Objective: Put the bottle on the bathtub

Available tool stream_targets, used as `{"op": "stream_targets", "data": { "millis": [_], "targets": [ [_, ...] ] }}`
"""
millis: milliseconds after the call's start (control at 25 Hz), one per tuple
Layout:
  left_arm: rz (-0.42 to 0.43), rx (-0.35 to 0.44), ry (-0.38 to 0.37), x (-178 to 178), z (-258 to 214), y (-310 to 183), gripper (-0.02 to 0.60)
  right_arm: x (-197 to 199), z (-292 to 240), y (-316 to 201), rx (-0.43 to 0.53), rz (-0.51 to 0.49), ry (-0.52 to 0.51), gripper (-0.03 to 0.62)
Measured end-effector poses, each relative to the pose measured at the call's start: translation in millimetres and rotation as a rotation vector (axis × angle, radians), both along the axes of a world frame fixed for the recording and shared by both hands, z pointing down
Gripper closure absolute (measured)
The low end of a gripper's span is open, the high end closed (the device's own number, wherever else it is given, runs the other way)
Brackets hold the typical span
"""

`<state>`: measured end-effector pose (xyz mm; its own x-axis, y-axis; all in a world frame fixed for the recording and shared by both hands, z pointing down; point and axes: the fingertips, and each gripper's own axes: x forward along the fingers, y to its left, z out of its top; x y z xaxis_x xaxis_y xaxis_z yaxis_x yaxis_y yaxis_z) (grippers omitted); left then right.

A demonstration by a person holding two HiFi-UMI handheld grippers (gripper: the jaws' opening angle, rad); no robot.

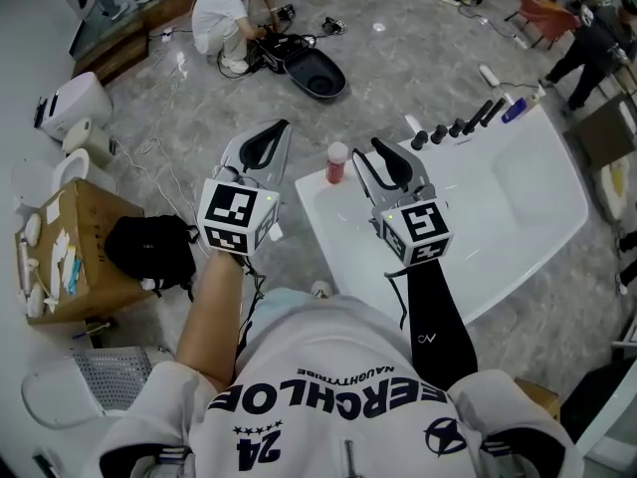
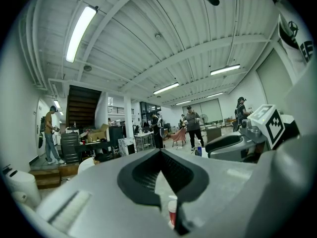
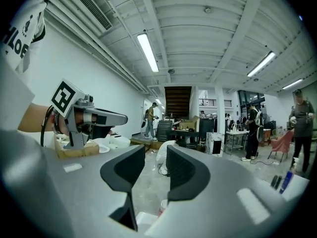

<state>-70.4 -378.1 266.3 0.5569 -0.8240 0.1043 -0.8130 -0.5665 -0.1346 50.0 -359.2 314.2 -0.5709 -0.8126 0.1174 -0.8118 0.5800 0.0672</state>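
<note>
A small red bottle [image 1: 337,162] with a white cap stands upright on the near-left corner of the white bathtub [image 1: 320,219]. My left gripper [image 1: 282,125] hovers over the floor just left of the bottle. Its tips touch and it holds nothing. My right gripper [image 1: 365,150] hangs over the tub's rim, right beside the bottle, and a gap shows between its fingers. In the left gripper view the bottle [image 2: 172,212] peeks through the hollow below the shut tips of the left gripper [image 2: 159,150]. In the right gripper view the bottle [image 3: 163,207] sits low beneath the parted tips of the right gripper [image 3: 156,151].
Black tap fittings [image 1: 460,125] and a blue bottle [image 1: 515,110] line the tub's far rim. A black backpack [image 1: 151,249] and a cardboard box [image 1: 70,257] sit on the floor at left. A person [image 1: 225,16] crouches by an open black case [image 1: 315,74] farther off.
</note>
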Motion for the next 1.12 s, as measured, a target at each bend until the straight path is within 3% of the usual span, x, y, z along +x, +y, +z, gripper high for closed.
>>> {"op": "stream_targets", "data": {
  "millis": [80,160,360,760,1120],
  "targets": [
    [0.0,0.001,0.002,-1.2,0.5,1.2,0.58,-0.7,0.6,2.4,0.0,0.003,0.008,0.457],
    [0.0,0.0,0.004,-2.5,0.8,2.3,0.58,-4.4,-0.7,6.5,0.001,-0.007,0.022,0.565],
    [0.005,-0.006,0.008,1.9,1.0,4.1,0.581,-13.4,-3.1,13.3,0.005,-0.049,0.044,0.565],
    [0.0,-0.014,0.011,-2.8,3.5,10.9,0.58,-12.5,-7.5,14.3,-0.006,-0.04,-0.026,0.565],
    [-0.004,-0.015,0.007,-4.2,5.5,7.9,0.58,-11.8,-3.2,9.9,-0.016,-0.038,-0.022,0.565]
  ]
}}
